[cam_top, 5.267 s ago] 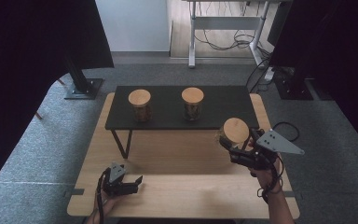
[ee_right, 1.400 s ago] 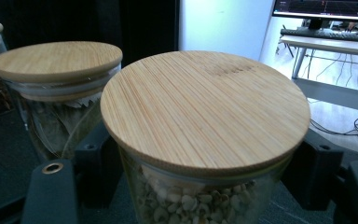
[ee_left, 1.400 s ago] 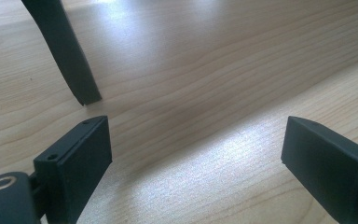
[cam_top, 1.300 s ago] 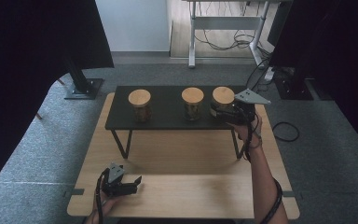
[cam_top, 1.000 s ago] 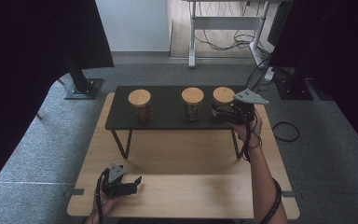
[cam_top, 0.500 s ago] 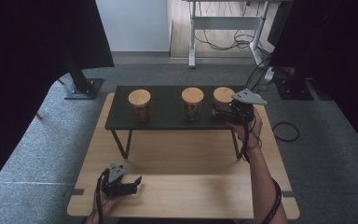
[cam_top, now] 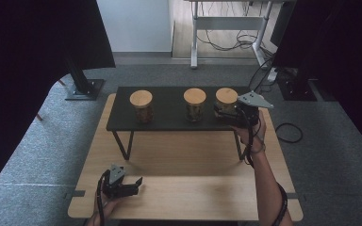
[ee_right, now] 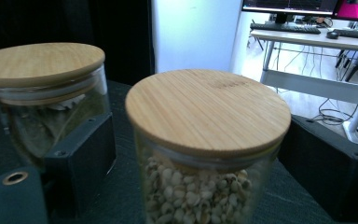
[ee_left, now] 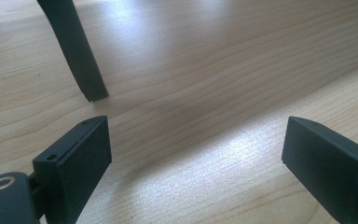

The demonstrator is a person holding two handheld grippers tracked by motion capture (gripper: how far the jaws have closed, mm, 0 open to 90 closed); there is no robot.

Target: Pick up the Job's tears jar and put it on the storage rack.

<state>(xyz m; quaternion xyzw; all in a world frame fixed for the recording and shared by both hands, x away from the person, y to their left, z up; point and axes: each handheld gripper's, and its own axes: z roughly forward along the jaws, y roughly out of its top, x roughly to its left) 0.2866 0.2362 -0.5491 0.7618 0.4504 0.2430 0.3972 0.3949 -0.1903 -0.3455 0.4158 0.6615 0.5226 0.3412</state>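
Note:
Three glass jars with bamboo lids stand in a row on a low black shelf (cam_top: pixel 169 117): left jar (cam_top: pixel 141 106), middle jar (cam_top: pixel 194 103), right jar (cam_top: pixel 226 100). My right gripper (cam_top: pixel 224 112) reaches in from the right around the right jar. Its jaws have just been opening. In the right gripper view that jar (ee_right: pixel 207 140), full of pale beans, stands between the jaws of my right gripper (ee_right: pixel 203 144) with a small gap on each side. The middle jar (ee_right: pixel 42 88) is behind to the left. My left gripper (cam_top: pixel 134 184) rests open on the wooden table (cam_top: pixel 193 150), jaws (ee_left: pixel 196 144) empty.
One black shelf leg (ee_left: pixel 77 51) stands on the wood just ahead of the left gripper. Grey carpet surrounds the table. Behind it are a dark stand base (cam_top: pixel 82 87), a desk frame (cam_top: pixel 226 28) with cables, and a dark screen at the right (cam_top: pixel 330 47).
Five seconds ago the right gripper held the third jar above the table's right side; the jar now stands at the shelf's right end. Over the last second neither hand has visibly moved.

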